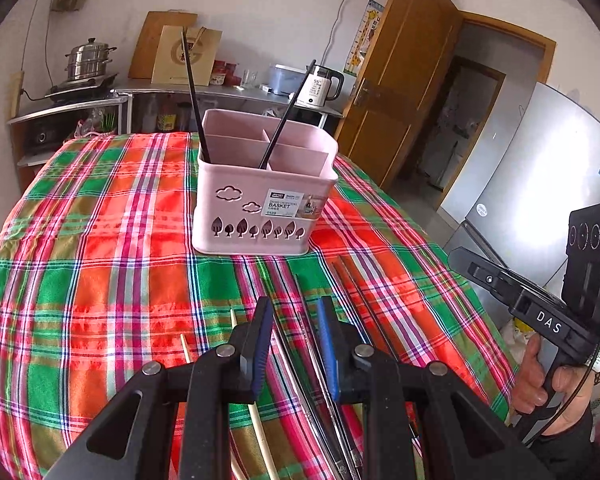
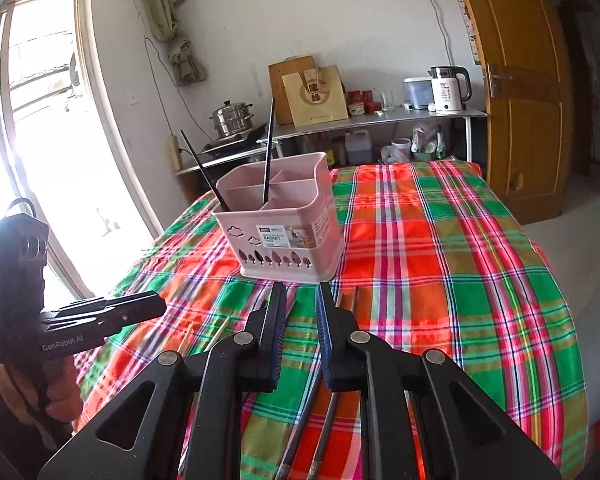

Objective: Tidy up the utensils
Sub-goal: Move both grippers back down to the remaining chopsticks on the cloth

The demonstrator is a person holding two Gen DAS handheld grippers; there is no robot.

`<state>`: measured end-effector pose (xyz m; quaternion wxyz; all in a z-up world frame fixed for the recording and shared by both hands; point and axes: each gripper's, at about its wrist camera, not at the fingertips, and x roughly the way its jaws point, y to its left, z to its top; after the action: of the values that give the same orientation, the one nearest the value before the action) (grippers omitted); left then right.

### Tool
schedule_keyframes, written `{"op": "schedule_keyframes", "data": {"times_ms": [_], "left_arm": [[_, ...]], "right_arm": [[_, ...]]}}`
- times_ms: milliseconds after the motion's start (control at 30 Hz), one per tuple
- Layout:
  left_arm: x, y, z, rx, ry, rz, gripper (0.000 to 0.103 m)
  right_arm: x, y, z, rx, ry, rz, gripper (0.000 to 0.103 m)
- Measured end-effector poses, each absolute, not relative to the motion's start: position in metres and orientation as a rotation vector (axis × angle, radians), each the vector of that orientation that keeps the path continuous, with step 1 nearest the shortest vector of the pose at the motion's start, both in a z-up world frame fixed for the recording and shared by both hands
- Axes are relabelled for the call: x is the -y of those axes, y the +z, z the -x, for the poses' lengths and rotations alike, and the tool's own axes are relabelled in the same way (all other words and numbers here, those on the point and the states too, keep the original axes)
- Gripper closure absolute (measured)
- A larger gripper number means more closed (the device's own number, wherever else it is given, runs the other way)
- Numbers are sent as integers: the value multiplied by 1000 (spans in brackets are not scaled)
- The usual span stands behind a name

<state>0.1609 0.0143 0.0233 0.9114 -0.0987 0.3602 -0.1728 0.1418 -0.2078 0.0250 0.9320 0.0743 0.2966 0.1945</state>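
There, a pale pink divided basket with tree cut-outs held two black chopsticks mid-table; both grippers, left and right, hovered slightly parted, empty.

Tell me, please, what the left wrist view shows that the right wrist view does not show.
Only the left wrist view shows the grey refrigerator, the open doorway beside the door, and the right gripper held in a hand.

Only the right wrist view shows the bright window and the left gripper.

Both show the pink basket with two black chopsticks standing in it, more chopsticks lying on the plaid tablecloth, the kettle and the steamer pot.
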Motion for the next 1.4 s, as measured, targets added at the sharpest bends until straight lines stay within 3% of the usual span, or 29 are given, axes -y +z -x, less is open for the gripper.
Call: {"op": "schedule_keyframes", "data": {"times_ms": [600, 1400], "left_arm": [[11, -32, -226, -930, -311, 148, 80], [16, -56, -266, -1001, -271, 118, 80]], "right_arm": [[196, -30, -187, -786, 391, -121, 89], [167, -67, -244, -934, 337, -40, 89]]}}
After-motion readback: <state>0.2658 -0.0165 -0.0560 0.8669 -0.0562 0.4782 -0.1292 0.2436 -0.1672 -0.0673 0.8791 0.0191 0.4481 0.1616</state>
